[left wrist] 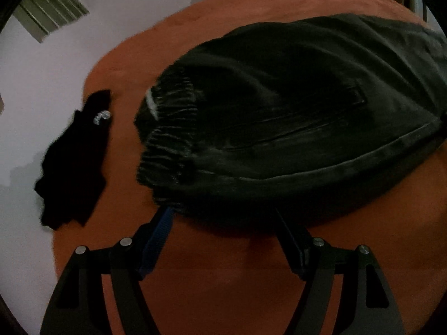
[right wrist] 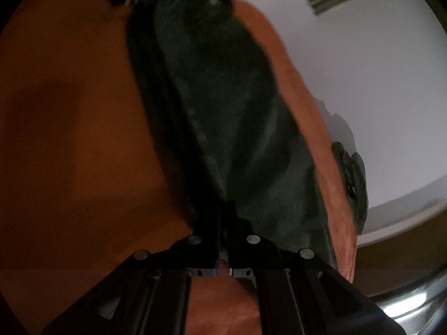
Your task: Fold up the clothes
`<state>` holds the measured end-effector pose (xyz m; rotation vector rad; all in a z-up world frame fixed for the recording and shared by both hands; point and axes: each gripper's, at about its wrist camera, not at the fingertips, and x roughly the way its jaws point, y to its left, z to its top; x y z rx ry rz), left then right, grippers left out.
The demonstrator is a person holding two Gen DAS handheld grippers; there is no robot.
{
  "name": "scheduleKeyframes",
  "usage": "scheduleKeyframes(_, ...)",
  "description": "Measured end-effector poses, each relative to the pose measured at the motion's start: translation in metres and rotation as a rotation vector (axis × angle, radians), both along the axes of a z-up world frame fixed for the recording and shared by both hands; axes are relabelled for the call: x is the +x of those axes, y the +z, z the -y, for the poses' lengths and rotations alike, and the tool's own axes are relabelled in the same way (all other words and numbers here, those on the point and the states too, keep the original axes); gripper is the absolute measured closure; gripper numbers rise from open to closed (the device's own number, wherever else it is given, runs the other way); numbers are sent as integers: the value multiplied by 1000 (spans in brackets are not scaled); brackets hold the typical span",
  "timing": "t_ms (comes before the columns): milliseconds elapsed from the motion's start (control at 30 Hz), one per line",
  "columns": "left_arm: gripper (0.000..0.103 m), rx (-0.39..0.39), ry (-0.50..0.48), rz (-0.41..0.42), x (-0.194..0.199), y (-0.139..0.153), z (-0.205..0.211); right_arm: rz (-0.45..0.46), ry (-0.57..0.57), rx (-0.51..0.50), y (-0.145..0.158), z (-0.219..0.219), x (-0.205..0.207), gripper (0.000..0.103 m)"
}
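A: What's the setting?

B: An orange cloth (left wrist: 229,284) covers the surface, with a pale wall (left wrist: 56,64) behind it and a slatted vent (left wrist: 50,8) high on that wall. The light is dim and both views are blurred.

A: Where's the garment?

B: Dark pants (left wrist: 293,117) lie across the middle of the cloth, their gathered waistband (left wrist: 167,128) at the end towards the wall. A pocket seam shows on the pants, beyond the waistband.

A: Anything else near the pants?

B: A black garment (left wrist: 75,156) sits just beside the waistband, partly over the cloth's edge, with a small white print on it. Beyond the pants, at the cloth's far edge, lies a dark lump (right wrist: 352,178); I can't tell what it is. Something shiny and metallic (right wrist: 413,304) is cut off past the cloth's edge.

A: And the left gripper (left wrist: 223,212)?

B: Its fingers are spread wide, holding nothing, with the tips right at the pants' near edge; whether they touch it is hard to say.

A: The right gripper (right wrist: 225,209)?

B: Its fingers are drawn nearly together on the pants' end, pinching the fabric, and the leg runs away from them. The tips merge with the dark cloth.
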<state>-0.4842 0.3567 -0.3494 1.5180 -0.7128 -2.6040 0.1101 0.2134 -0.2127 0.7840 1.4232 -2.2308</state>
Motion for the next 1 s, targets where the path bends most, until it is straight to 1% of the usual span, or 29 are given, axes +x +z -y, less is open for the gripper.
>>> scheduleKeyframes(100,28,-45,-16,-13,10,2,-2,8,-19,-6,2,1,-1,99)
scheduleKeyframes(167,28,-70,-29,-11,10,1,2,-1,-24,-14,6,2,2,97)
scheduleKeyframes(200,28,-75,-34,-8,8,1,5,-13,-15,-20,9,3,5,93)
scheduleKeyframes(300,26,-92,-51,-19,10,0,8,-41,73,-5,12,17,18,93)
scheduleKeyframes(400,26,-126,-77,-39,11,2,5,-61,133,16,7,40,20,93)
scheduleKeyframes(500,26,-132,-87,-57,16,13,4,-58,154,-16,11,59,0,93)
scheduleKeyframes(600,26,-98,-73,-80,25,29,8,-50,166,-60,19,80,-12,93)
scheduleKeyframes(667,26,-45,-76,-81,29,36,18,-45,172,-69,20,93,-15,93)
scheduleKeyframes(700,26,-6,-78,-77,31,40,26,-41,176,-71,19,99,-21,93)
scheduleKeyframes(733,26,18,-74,-70,23,41,42,-39,179,-71,18,106,-23,91)
scheduleKeyframes(767,26,32,-60,-62,18,43,52,-39,179,-70,16,110,-25,85)
scheduleKeyframes(833,26,72,-17,-57,16,49,66,-38,177,-70,14,117,-31,63)
scheduleKeyframes(867,26,82,1,-63,13,52,71,-37,177,-70,13,121,-34,60)
scheduleKeyframes(967,26,77,45,-82,1,62,82,-36,174,-71,10,132,-43,59)
scheduleKeyframes(1000,26,86,58,-86,-1,65,85,-35,174,-71,8,135,-46,59)
